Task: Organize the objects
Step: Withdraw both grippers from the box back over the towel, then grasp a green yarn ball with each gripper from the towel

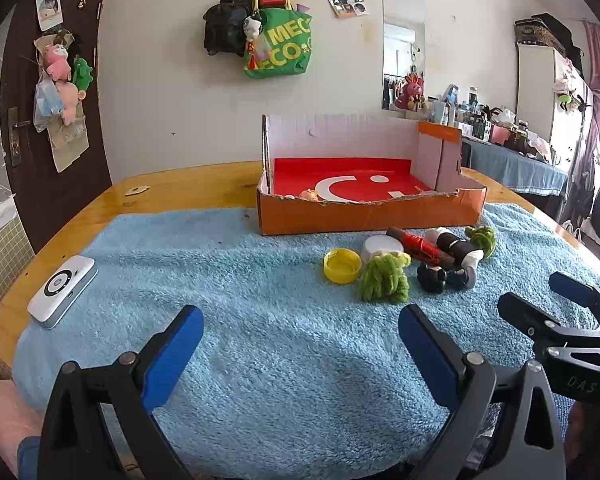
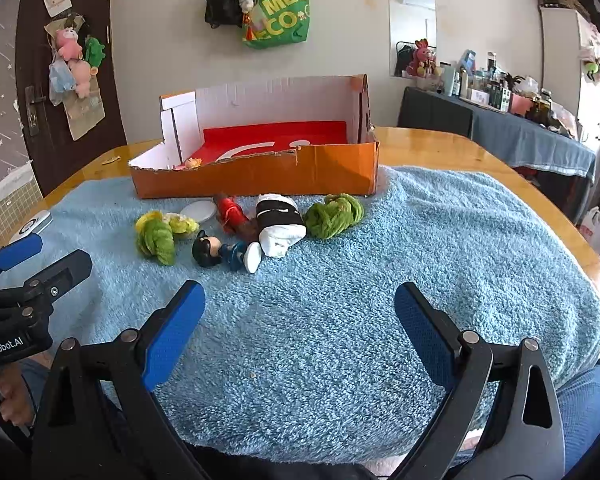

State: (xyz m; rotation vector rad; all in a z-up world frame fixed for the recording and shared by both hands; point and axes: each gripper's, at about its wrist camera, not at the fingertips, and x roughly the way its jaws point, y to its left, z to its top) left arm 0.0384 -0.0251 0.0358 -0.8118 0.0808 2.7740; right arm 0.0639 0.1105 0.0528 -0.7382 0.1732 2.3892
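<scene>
Left wrist view is showing us the small things to sort, lying in a loose cluster on the blue towel (image 1: 260,320) just in front of the orange cardboard box (image 1: 364,216): a yellow lid (image 1: 342,266), a white lid (image 1: 382,247), two green yarn bundles (image 1: 384,280) (image 1: 482,238), a red-wrapped stick (image 1: 418,246), a black-and-white roll (image 1: 458,250) and a small dark-haired figurine (image 1: 446,276) lying on its side. We are seeing one pale small item (image 1: 310,195) already sitting inside the box, on its red floor with a white smiling mark.

We are holding the left gripper (image 1: 300,332) low over the towel, jaws wide apart and gripping nothing. We are holding the right gripper (image 2: 300,308) the same way, jaws spread and empty, well short of the cluster. Its body is reading "DAS" in the left view, while the left gripper's body is reading "GenRobot.AI" in the right view.

A white device (image 1: 62,286) is lying at the towel's left edge. On the wall behind, a green tote bag (image 1: 278,46) is showing "MEC" and "ECO", partly hidden, beside a black bag (image 1: 224,28)
</scene>
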